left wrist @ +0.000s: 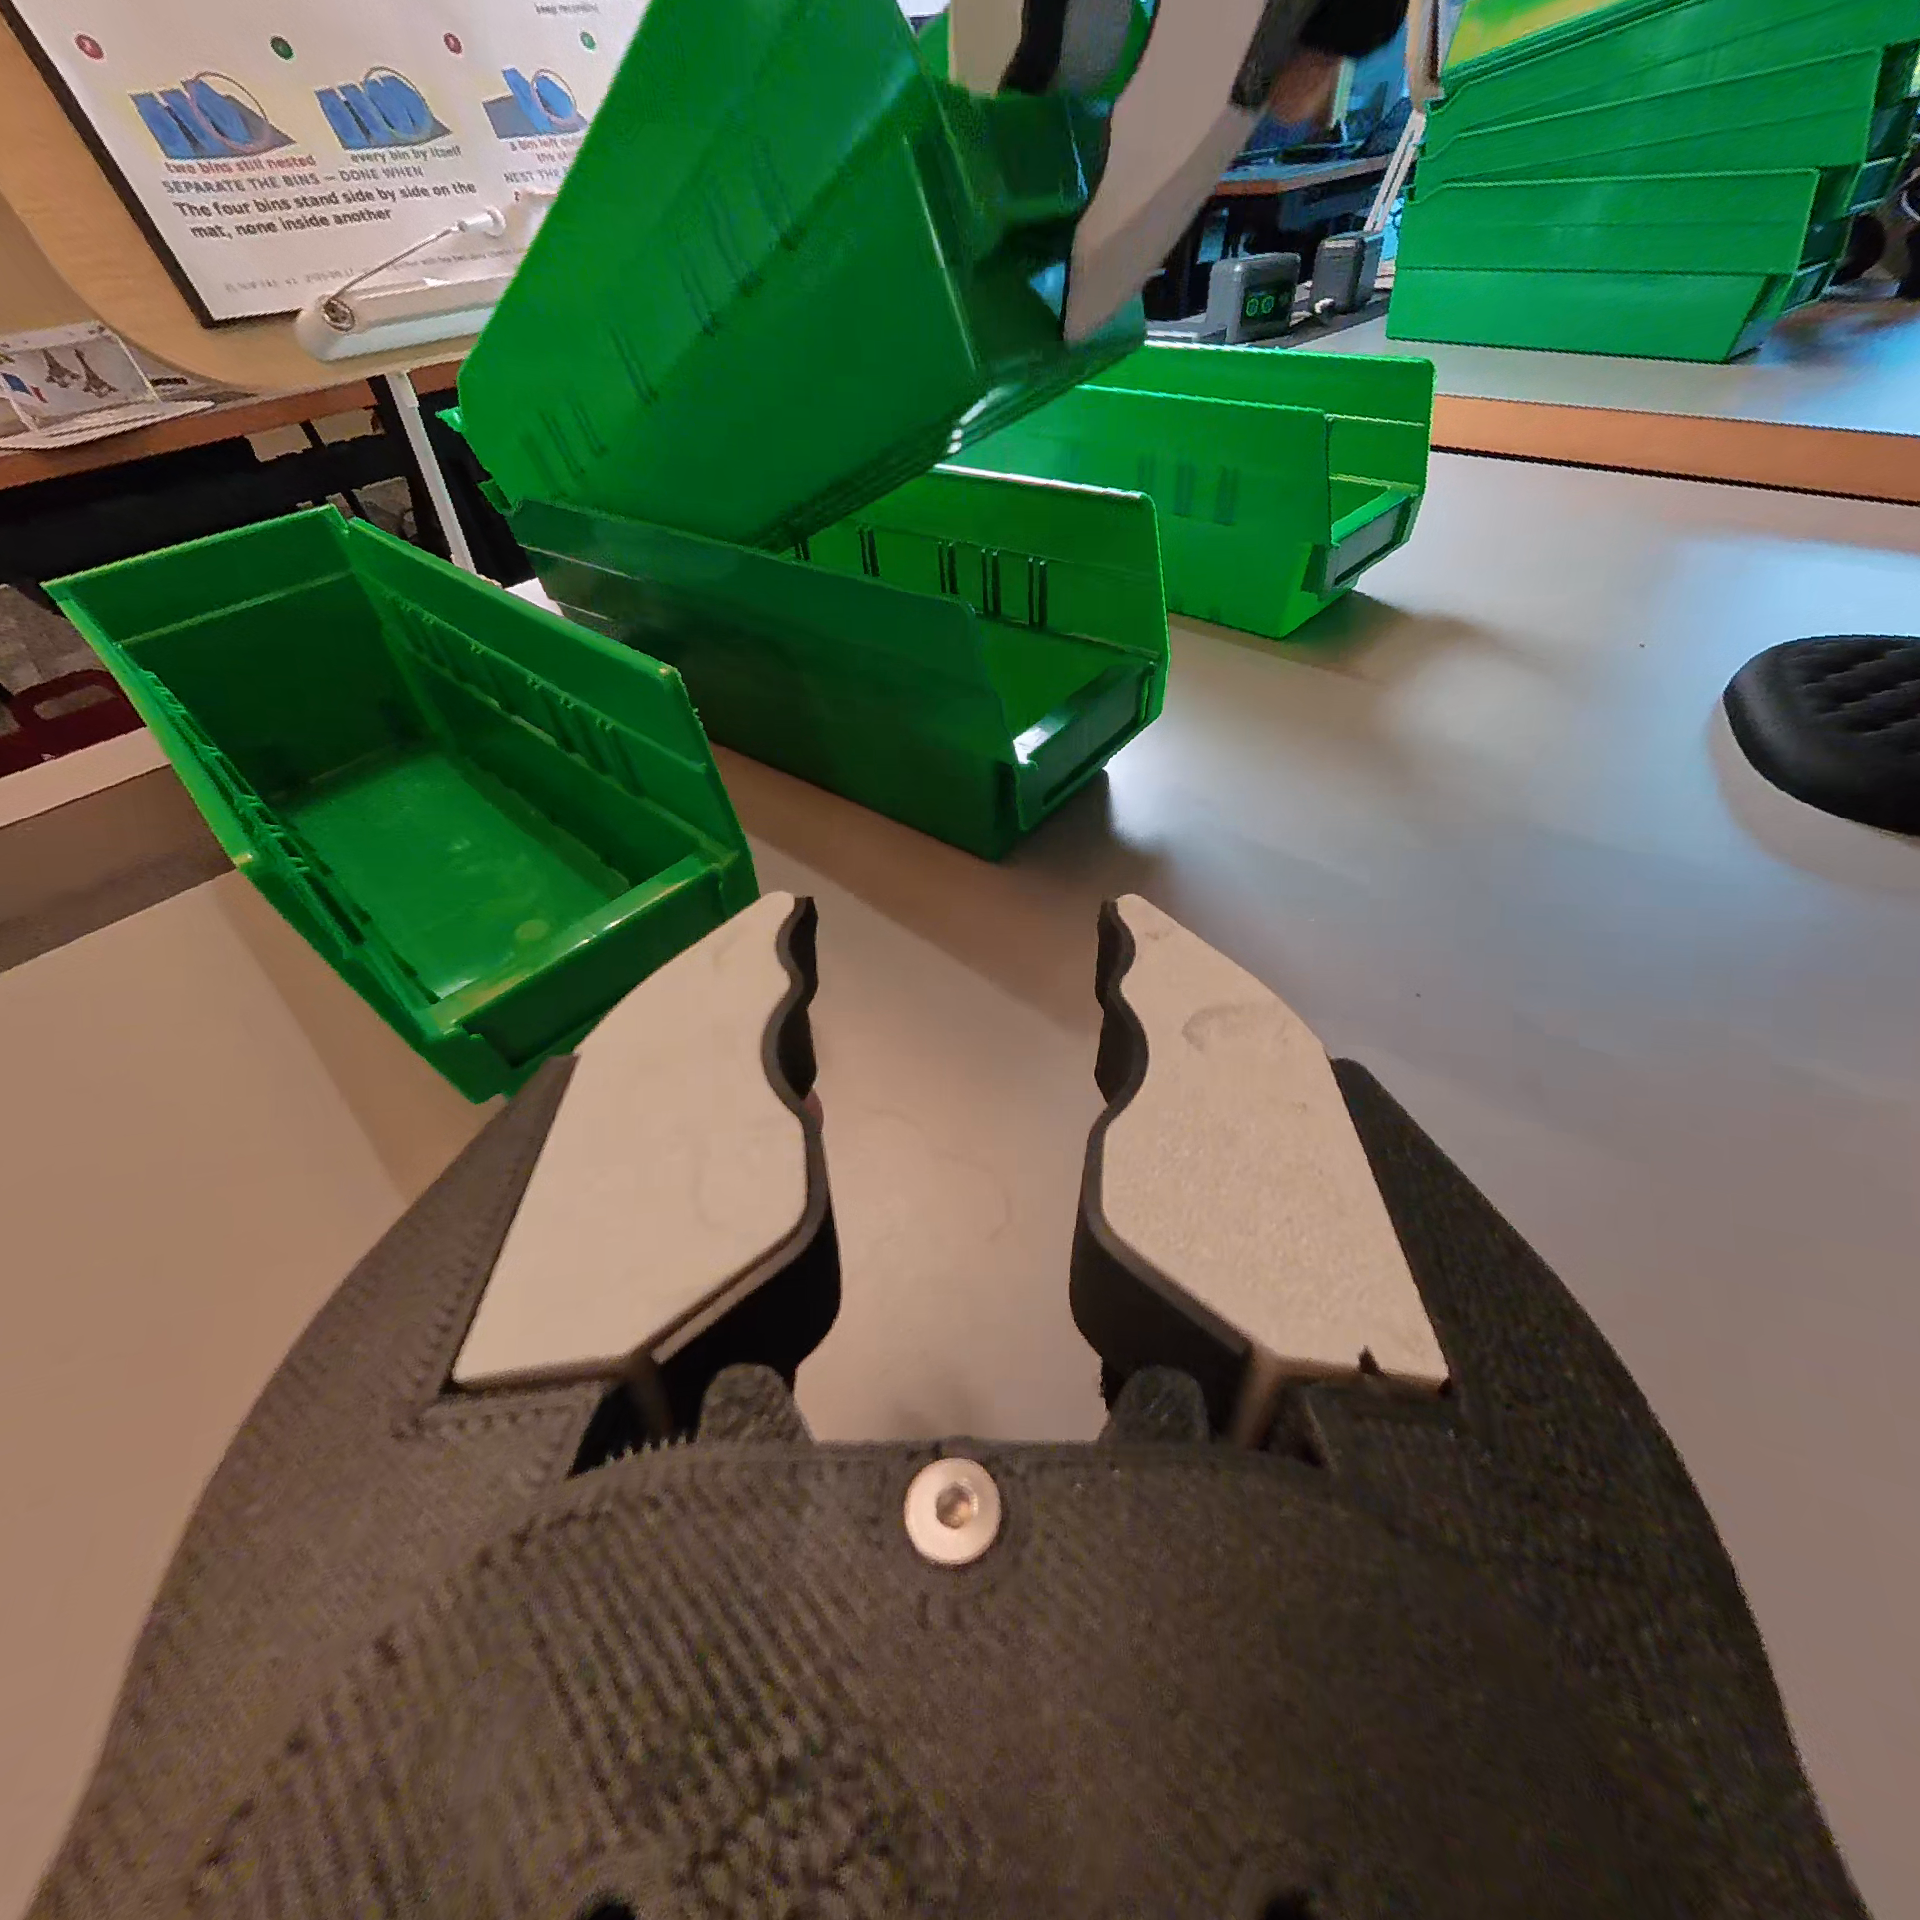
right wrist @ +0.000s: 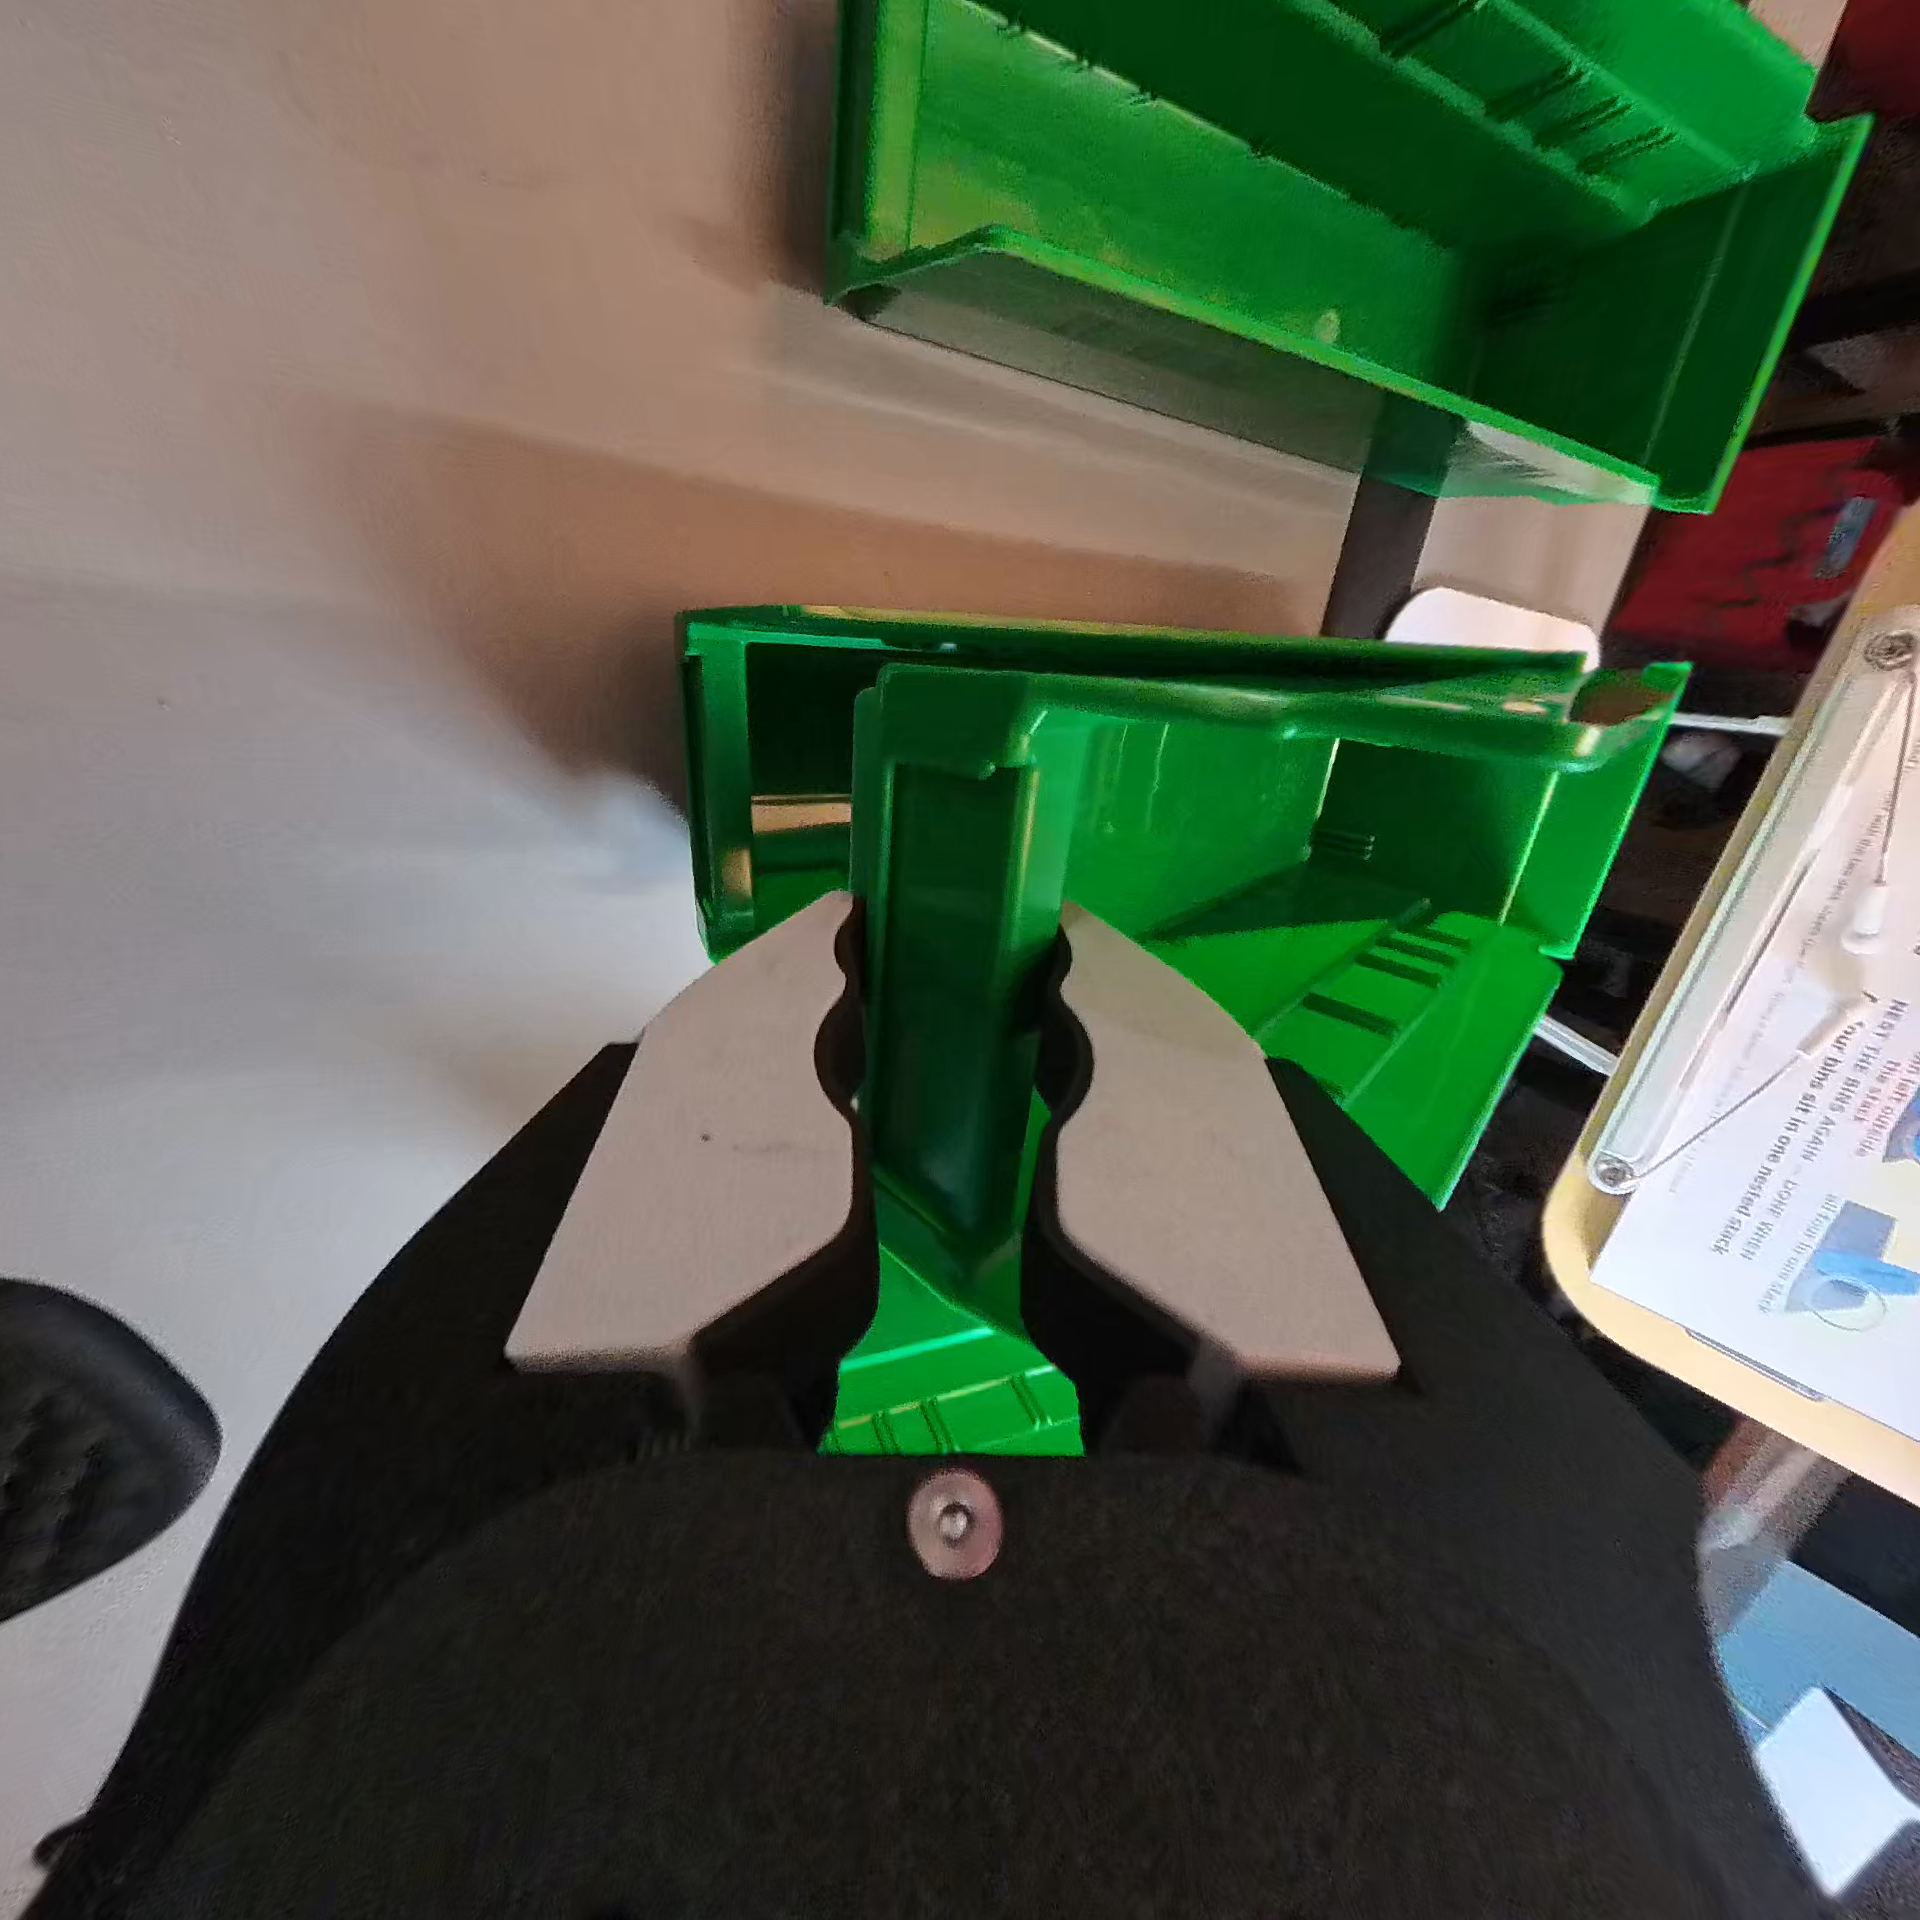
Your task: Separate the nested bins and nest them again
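Four green bins show in the left wrist view. One lies tilted at the left. A middle bin and a far bin stand on the grey table. The fourth bin is tipped up, its rear end down in the middle bin. My right gripper is shut on its raised front lip. In the right wrist view the right gripper clamps that lip; the held bin sits partly inside the lower bin. My left gripper is open and empty, low over the table in front of the bins.
A stack of green bins stands at the back right. An instruction board leans at the back left and also shows in the right wrist view. A black round pad lies at the right on the table.
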`<state>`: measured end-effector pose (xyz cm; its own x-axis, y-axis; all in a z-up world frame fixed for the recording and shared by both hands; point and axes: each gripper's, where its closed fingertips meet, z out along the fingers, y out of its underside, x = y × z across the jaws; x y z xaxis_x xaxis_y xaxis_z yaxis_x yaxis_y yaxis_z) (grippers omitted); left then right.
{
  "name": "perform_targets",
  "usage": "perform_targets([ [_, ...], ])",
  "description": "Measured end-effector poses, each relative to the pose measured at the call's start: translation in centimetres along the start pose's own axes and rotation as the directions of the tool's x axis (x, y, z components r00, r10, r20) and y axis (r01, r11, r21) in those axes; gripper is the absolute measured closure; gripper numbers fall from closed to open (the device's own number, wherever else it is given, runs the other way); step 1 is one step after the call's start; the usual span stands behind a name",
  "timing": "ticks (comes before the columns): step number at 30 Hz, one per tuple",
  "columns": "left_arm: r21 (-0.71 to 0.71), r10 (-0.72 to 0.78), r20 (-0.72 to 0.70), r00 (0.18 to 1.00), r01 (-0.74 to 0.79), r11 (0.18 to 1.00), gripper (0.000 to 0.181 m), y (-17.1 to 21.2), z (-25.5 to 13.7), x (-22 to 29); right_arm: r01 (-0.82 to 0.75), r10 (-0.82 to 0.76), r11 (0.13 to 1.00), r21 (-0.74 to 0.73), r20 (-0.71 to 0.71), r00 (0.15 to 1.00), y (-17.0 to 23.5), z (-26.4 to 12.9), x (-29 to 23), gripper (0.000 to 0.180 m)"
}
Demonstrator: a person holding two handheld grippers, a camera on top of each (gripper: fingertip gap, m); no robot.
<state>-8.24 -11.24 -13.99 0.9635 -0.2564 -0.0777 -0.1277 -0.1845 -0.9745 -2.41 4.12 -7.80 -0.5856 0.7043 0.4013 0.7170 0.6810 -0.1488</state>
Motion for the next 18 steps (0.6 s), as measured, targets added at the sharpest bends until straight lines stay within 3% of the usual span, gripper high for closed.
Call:
perform_targets([
  [7, -0.003, 0.006, 0.016, 1.000, -0.006, 1.000, 0.129, 0.1, 0.0, -0.5, -0.100, 0.097, 0.992, 0.082, 0.042, 0.994, -1.6, -4.5, 4.2, 0.150],
  [12, -0.003, 0.010, 0.026, 1.000, -0.010, 1.000, 0.130, 0.1, -0.1, -0.9, -0.114, 0.120, 0.986, 0.125, -0.039, 0.992, -1.4, -7.9, 7.0, 0.150],
  [18, 0.005, 0.006, 0.023, 1.000, -0.006, 1.000, 0.130, -0.1, -0.2, -0.9, -0.111, 0.116, 0.993, 0.048, -0.100, 0.988, 3.0, -8.9, 5.0, 0.151],
])
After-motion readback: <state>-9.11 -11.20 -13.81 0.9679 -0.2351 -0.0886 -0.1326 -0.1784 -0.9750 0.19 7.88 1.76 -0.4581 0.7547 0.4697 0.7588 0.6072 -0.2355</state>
